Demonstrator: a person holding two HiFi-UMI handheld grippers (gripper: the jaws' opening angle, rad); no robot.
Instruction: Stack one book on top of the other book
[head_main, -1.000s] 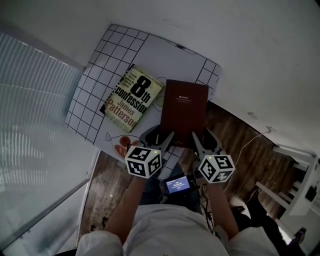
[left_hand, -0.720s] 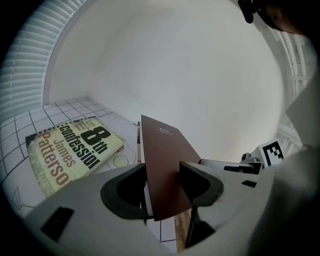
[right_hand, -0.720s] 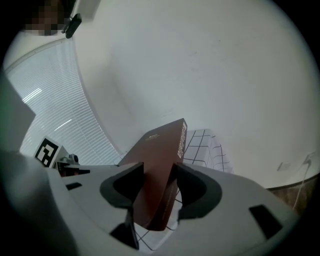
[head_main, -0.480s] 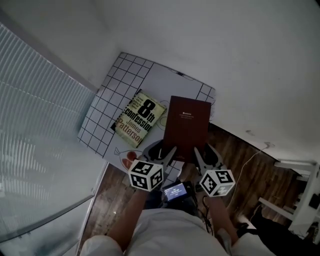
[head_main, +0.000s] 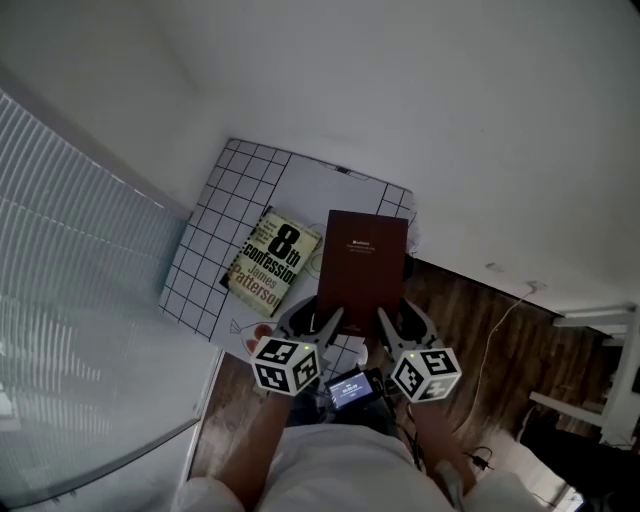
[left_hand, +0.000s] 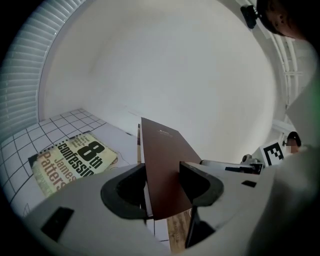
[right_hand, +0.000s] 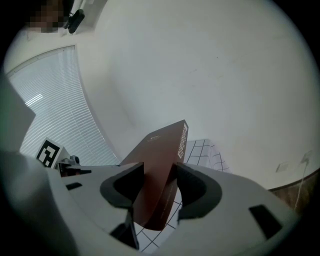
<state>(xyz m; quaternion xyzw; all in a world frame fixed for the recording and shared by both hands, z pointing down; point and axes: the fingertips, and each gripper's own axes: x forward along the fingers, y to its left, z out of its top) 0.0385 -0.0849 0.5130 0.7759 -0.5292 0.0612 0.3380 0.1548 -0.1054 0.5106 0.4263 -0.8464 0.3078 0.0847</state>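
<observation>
Cannot read tiny print on the dark maroon hardcover book (head_main: 362, 262), nor see its near corners behind left tongs (head_main: 312, 320) and right tongs (head_main: 400, 322).

I'd call this a plain room in a home. Bare white walls (head_main: 420, 90) rise beyond my left claw (head_main: 312, 318), with slatted window blinds (head_main: 70, 280) far to its left. Wood-plank floor (head_main: 540, 350) lies below my right claw (head_main: 400, 318), and 1 paperback novel (head_main: 273, 260) lies on a small grid-covered tabletop (head_main: 215, 230).
</observation>
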